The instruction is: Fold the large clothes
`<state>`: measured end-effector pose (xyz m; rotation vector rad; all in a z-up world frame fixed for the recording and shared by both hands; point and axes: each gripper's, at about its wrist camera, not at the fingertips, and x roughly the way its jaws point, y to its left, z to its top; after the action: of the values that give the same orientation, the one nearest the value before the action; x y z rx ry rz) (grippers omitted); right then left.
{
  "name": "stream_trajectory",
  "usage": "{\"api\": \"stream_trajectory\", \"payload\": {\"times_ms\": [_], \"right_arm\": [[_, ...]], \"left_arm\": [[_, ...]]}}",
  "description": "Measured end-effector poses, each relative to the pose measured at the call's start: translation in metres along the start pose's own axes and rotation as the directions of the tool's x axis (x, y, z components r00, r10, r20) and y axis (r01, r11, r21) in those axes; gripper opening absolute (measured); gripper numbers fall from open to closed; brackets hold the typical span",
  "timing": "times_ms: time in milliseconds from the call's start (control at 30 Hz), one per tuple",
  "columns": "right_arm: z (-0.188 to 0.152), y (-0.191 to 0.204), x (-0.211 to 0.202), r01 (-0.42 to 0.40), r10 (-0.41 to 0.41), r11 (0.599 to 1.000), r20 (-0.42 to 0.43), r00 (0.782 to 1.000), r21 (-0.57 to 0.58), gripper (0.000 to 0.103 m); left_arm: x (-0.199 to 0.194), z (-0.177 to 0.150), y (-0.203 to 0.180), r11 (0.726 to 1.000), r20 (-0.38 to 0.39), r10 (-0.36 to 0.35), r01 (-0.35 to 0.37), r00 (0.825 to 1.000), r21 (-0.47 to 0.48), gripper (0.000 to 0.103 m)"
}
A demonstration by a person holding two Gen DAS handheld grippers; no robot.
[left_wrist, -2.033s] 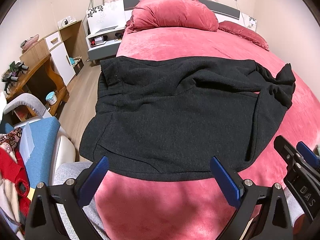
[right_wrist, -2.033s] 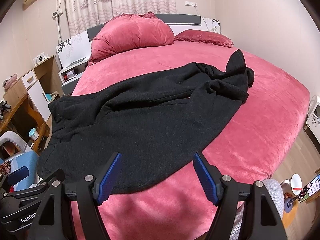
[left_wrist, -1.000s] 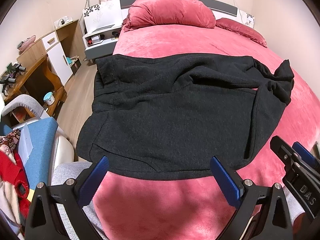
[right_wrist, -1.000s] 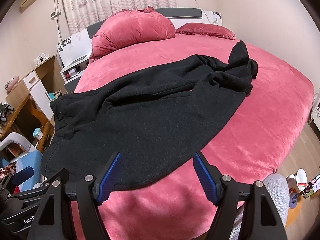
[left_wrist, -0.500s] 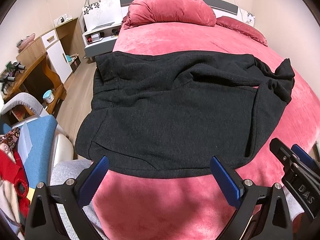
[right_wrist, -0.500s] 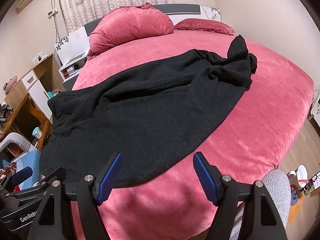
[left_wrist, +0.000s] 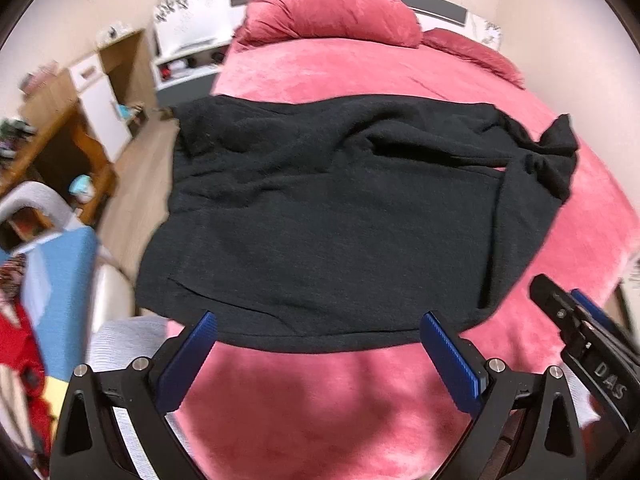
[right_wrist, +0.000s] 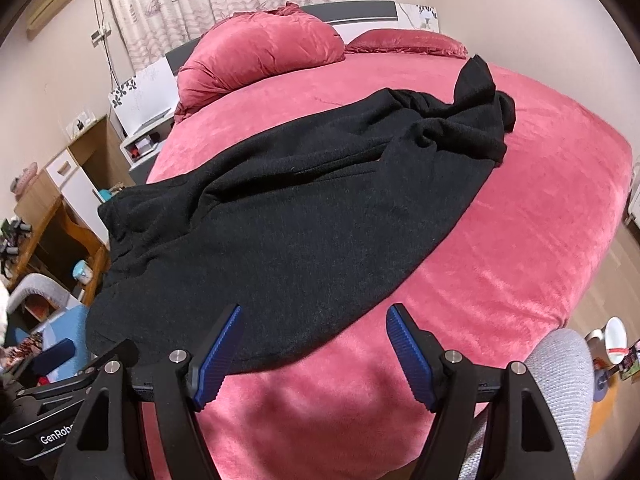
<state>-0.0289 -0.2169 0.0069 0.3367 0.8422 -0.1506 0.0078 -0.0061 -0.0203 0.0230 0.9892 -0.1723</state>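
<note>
A large black knit garment (left_wrist: 340,216) (right_wrist: 304,208) lies spread across the pink bed (left_wrist: 320,400) (right_wrist: 540,220), its left edge hanging over the bedside and a sleeve bunched at the far right (left_wrist: 548,160). My left gripper (left_wrist: 320,340) is open, hovering just above the garment's near hem with nothing between its blue pads. My right gripper (right_wrist: 316,332) is also open over the near hem, holding nothing. In the left wrist view the right gripper's (left_wrist: 580,328) body shows at the right edge.
A big pink pillow (left_wrist: 332,4) (right_wrist: 260,56) and a flatter one (right_wrist: 404,42) lie at the headboard. Wooden desk (left_wrist: 52,148), white nightstand (left_wrist: 192,60) and blue-cushioned chair (left_wrist: 52,264) stand left of the bed. A grey sleeve (right_wrist: 560,360) and floor clutter show at right.
Both grippers have shifted slightly closer to the near hem and stay open; the left view is blurred from motion. The garment itself has not moved.
</note>
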Motion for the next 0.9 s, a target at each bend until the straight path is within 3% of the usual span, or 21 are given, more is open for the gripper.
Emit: {"api": "stream_trajectory", "payload": {"times_ms": [100, 200, 367, 500, 600, 700, 800, 900], "right_arm": [[-0.001, -0.006, 0.005, -0.028, 0.028, 0.999, -0.019, 0.999, 0.031, 0.075], [-0.002, -0.015, 0.01, -0.048, 0.051, 0.996, -0.036, 0.998, 0.07, 0.075], [0.002, -0.038, 0.017, -0.041, 0.048, 0.989, -0.046, 0.998, 0.14, 0.075], [0.011, -0.07, 0.026, -0.02, 0.034, 0.978, -0.063, 0.997, 0.21, 0.075], [0.022, -0.104, 0.032, 0.017, 0.001, 0.965, -0.067, 0.998, 0.26, 0.075], [0.038, -0.137, 0.034, 0.041, -0.021, 0.952, -0.067, 0.998, 0.305, 0.074], [0.058, -0.176, 0.039, 0.013, 0.009, 0.924, -0.056, 0.998, 0.381, 0.074], [0.081, -0.219, 0.048, -0.05, 0.076, 0.864, -0.031, 0.997, 0.501, 0.074]], "left_arm": [[0.007, -0.001, 0.012, 0.983, -0.023, -0.177, 0.176, 0.984, -0.052, 0.102], [0.011, -0.001, 0.023, 0.965, 0.006, -0.237, 0.236, 0.972, -0.111, 0.102], [0.018, 0.007, 0.027, 0.985, 0.036, -0.159, 0.161, 0.987, -0.057, 0.102], [0.035, 0.017, 0.037, 0.993, 0.017, -0.106, 0.107, 0.994, -0.048, 0.101], [0.05, 0.025, 0.043, 0.999, -0.011, -0.014, 0.013, 1.0, -0.051, 0.101], [0.064, 0.034, 0.044, 0.998, -0.05, -0.049, 0.047, 0.998, -0.047, 0.092], [0.07, 0.04, 0.035, 0.998, -0.029, -0.059, 0.059, 0.998, -0.008, 0.092], [0.071, 0.043, 0.021, 0.996, 0.003, -0.069, 0.069, 0.998, 0.058, 0.092]]}}
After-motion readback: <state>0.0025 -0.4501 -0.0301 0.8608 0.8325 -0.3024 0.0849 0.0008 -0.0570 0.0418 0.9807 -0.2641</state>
